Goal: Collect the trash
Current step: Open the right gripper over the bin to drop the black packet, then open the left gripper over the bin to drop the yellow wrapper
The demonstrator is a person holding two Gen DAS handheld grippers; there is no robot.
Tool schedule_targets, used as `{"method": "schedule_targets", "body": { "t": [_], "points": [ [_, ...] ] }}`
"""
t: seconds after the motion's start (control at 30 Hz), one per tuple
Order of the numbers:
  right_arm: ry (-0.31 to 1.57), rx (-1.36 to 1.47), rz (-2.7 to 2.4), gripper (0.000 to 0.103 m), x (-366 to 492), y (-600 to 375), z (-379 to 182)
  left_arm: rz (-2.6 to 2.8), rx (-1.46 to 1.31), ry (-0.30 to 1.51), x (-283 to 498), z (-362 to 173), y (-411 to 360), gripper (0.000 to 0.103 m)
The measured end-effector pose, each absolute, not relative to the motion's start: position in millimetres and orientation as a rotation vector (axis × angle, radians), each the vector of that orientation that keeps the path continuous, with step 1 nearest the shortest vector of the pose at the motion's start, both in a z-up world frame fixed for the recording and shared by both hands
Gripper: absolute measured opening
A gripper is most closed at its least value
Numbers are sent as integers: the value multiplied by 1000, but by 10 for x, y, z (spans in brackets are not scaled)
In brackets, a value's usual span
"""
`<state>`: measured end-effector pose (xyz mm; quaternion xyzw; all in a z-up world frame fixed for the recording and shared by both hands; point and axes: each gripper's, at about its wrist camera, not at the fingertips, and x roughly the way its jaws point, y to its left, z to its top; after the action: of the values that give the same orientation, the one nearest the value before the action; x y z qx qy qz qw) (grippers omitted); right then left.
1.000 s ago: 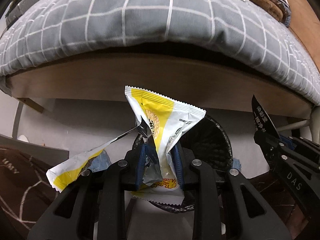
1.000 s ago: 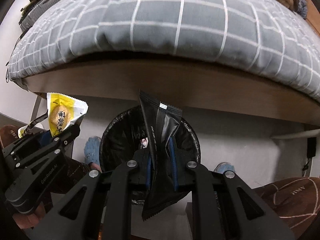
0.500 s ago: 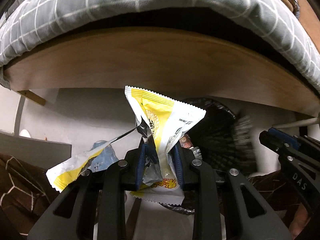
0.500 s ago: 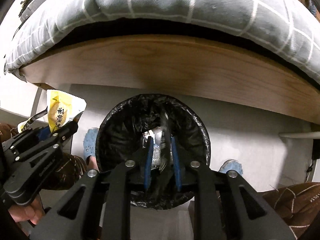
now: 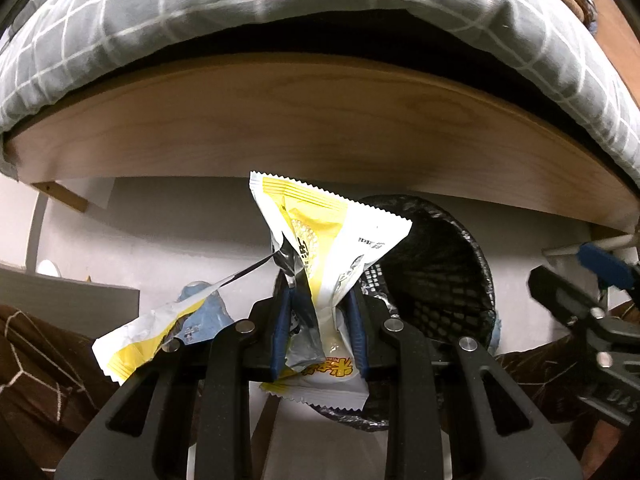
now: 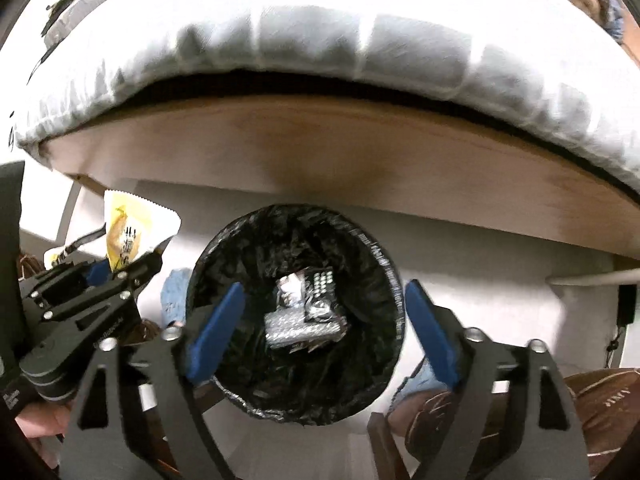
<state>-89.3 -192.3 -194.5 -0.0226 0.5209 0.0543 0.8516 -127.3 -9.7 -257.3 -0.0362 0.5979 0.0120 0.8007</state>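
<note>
My left gripper (image 5: 320, 332) is shut on a crumpled yellow and white snack wrapper (image 5: 320, 240), whose torn flap hangs out to the left. It hovers just left of the black-lined trash bin (image 5: 440, 264). My right gripper (image 6: 320, 332) hangs right above the bin (image 6: 240, 380), its jaws opening wide with nothing between the blue pads (image 6: 216, 332). A black wrapper (image 6: 320, 292) and silvery packets lie at the bin's bottom. The left gripper (image 6: 120, 272) with its yellow wrapper (image 6: 128, 232) shows at the left of the right wrist view.
A bed with a grey checked cover (image 5: 280, 20) and a wooden side board (image 5: 320, 120) runs just behind the bin. The floor (image 5: 160, 224) is pale grey. A person's brown patterned trousers (image 5: 40, 368) and blue slippers (image 6: 172, 296) flank the bin.
The right gripper let go of the black wrapper, which dropped into the bin, and its jaws swung wide. Both views sank closer to the bin. The left grip stayed the same.
</note>
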Motion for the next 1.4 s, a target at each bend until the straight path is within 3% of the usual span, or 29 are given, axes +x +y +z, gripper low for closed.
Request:
{"method": "schedule_targets", "body": {
  "t": [0.17, 0.97, 1.17, 1.4],
  "points": [
    [1052, -21, 40, 95, -924, -2203, -1794, -21, -59, 1276, -1252, -2532, -269, 25],
    [1022, 84, -127, 95, -1237, -3123, -1768, -157, 24, 1342, -1204, -2605, -1101, 28],
    [1028, 97, -124, 95, -1204, -3149, -1836, -139, 44, 1339, -1241, -2638, -1101, 37],
    [1029, 87, -121, 95, -1199, -3108, -1857, -119, 54, 1330, -1262, -2670, -1022, 61]
  ]
}}
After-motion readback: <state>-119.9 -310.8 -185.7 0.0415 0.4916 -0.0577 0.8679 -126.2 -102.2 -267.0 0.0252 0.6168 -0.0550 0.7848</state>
